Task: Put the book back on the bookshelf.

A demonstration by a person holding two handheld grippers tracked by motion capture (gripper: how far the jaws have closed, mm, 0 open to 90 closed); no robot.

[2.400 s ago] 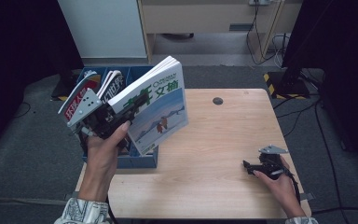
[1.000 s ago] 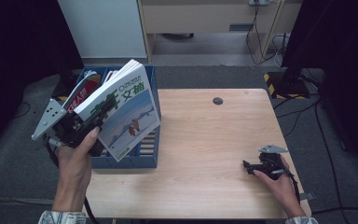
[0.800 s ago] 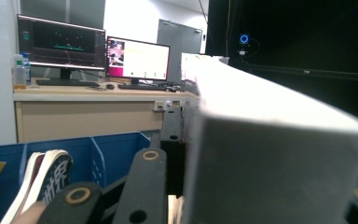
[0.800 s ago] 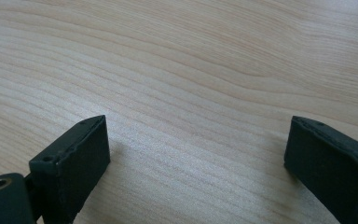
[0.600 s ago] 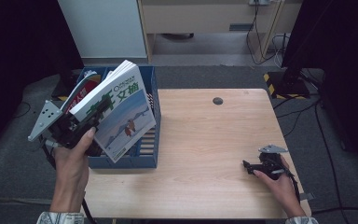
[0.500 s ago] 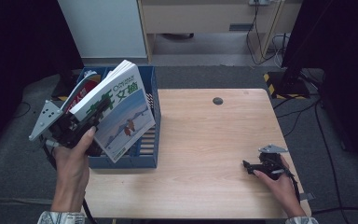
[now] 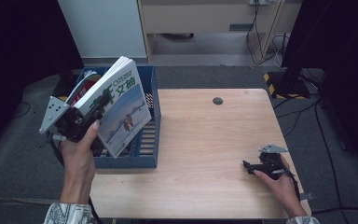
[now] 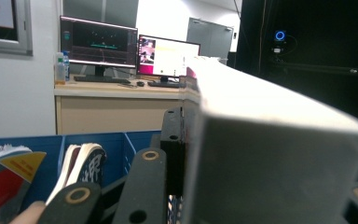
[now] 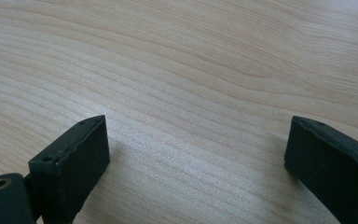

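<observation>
Where book (image 7: 121, 109) hides crate (image 7: 151, 154)

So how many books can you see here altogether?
3, possibly more hidden. One thick blue-covered book is clamped in the left gripper above the blue crate. Two more stand inside the crate, partly hidden behind it.

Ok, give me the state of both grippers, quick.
Left gripper: closed on the book, held over the blue crate.
Right gripper: open, holding nothing, fingers resting on the table.
</observation>
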